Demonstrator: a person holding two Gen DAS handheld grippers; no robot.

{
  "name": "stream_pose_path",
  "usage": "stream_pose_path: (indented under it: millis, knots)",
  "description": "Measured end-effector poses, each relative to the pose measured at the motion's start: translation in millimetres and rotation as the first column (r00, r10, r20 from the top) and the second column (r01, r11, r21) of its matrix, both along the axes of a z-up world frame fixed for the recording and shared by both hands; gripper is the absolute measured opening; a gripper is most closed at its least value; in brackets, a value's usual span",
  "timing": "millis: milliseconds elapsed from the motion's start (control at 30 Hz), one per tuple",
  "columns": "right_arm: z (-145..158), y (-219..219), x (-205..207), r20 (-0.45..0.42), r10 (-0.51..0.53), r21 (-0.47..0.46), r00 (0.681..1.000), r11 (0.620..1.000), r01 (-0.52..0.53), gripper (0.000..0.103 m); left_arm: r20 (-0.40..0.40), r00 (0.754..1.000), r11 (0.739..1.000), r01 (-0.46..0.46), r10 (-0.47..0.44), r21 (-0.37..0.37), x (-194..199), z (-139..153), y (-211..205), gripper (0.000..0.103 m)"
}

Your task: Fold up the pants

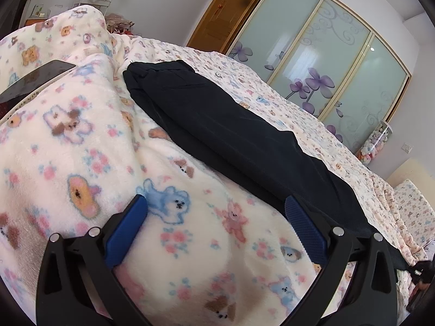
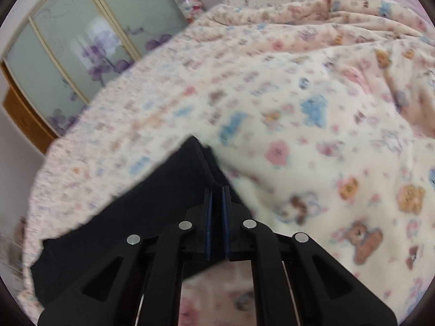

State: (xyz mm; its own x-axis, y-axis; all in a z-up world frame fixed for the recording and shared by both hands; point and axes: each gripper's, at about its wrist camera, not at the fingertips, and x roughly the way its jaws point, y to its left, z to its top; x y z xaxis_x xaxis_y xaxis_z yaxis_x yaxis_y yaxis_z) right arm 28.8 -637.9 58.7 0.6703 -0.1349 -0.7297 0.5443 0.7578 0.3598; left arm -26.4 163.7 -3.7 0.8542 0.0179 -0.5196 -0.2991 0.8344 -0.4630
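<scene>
You're working w/ the dark pants (image 1: 231, 133) lying as one long narrow strip on the bear-print blanket (image 1: 81, 163), legs apparently stacked lengthwise already. In the left wrist view the strip is running diagonally: waistband end at upper left, far from the fingers, leg end coming down toward lower right.

Your left gripper (image 1: 214, 214) is hovering w/ jaws spread wide, holding nothing. The blanket is filling the gap between them; the pants' near edge is sitting just beside the right-hand pad (image 1: 301, 225), so the cloth is lying off to that side, not between the pads.

Your right gripper (image 2: 216, 209) is pinching dark fabric of the pants (image 2: 152, 203), pads nearly together w/ cloth between them, prob near the leg end; the view is blurred, so the exact spot isn't clear.

Judgement: the right hand is the one on the cloth, and the long axis is pointing away from it toward the waistband. Next fold is likely going along that axis, leg end carried to waist. The left is nearer the mid-strip and could pin it there.

A dark phone (image 1: 32, 81) is resting on the blanket at far left, well apart from the pants.
</scene>
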Motion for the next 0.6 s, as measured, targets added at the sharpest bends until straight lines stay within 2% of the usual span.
stream_pose_path:
  millis: [67,100,167,267,333,400,467,533,600]
  knots:
    - [-34.0,-4.8,5.2,-0.08,-0.015,0.045,0.997,0.999,0.019,0.007,0.0,1.0,1.0,0.0,0.0,-0.001,0.0,0.1,-0.1,0.101]
    - [-46.1,-6.0,6.1,-0.075,-0.016,0.053,0.997,0.998,0.02,0.007,0.001,1.0,1.0,0.002,-0.002,-0.002,-0.2,0.2,-0.1,0.101]
    - [-43.5,-0.4,2.4,-0.038,-0.028,0.006,0.999,1.0,0.028,0.008,0.003,1.0,1.0,0.007,-0.007,-0.006,-1.2,0.5,0.1,0.101]
    - [-32.4,4.1,-2.6,-0.048,-0.033,-0.015,0.998,0.999,0.032,0.02,0.007,1.0,1.0,0.016,-0.016,-0.015,-2.9,1.5,1.2,0.101]
    - [-18.9,3.7,-14.9,-0.043,-0.095,-0.03,0.994,0.995,0.094,0.044,0.01,1.0,1.0,0.017,-0.016,-0.023,-3.8,1.6,2.0,0.101]
    - [2.2,11.4,-27.0,0.014,-0.151,-0.092,0.988,0.984,0.152,0.058,0.011,1.0,1.0,0.014,-0.014,-0.024,-4.3,1.9,1.0,0.101]
    - [26.2,34.7,-26.5,0.1,-0.071,-0.181,0.993,0.98,0.088,0.058,0.009,1.0,1.0,0.014,-0.014,-0.019,-4.3,1.5,2.3,0.101]
    - [42.4,72.6,-4.6,0.125,0.135,-0.233,0.983,0.967,-0.103,0.058,0.007,1.0,1.0,0.011,-0.011,-0.012,-4.5,1.6,1.9,0.101]
    - [49.6,125.2,32.7,0.081,0.378,-0.246,0.922,0.904,-0.349,0.058,0.005,1.0,1.0,0.009,-0.009,-0.008,-4.7,1.8,1.1,0.101]
